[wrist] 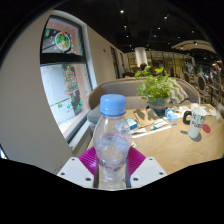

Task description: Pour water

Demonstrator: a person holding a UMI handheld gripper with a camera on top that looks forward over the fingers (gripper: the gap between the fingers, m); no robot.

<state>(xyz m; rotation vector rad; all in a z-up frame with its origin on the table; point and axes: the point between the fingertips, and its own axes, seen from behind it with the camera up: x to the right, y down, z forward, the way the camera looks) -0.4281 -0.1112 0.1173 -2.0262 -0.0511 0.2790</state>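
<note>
We're in a big, bright café-like room with ceiling spotlights, a wall of posters (62, 75) off to one side and seating running into the distance, and the wooden bench (180, 150) spreads out ahead. Biggest thing on it is the leafy potted plant (158, 88), standing well beyond the action; near it lie some papers or cards (152, 124), and further over there's a white mug (197, 121) with a dark handle, the likely target for the water, though that's my read and not a certainty. Now the star of the show: the clear water bottle (112, 143), upright, sitting right between the pink pads, and the claw (112, 172) looks clamped on its lower body from both sides. The blue cap (113, 104) is on, folks, so no pouring has begun; I'd call this the grasp stage, with uncapping, carrying to a vessel and tilting all left to do. The path toward the mug looks open, with only those papers lying between.
</note>
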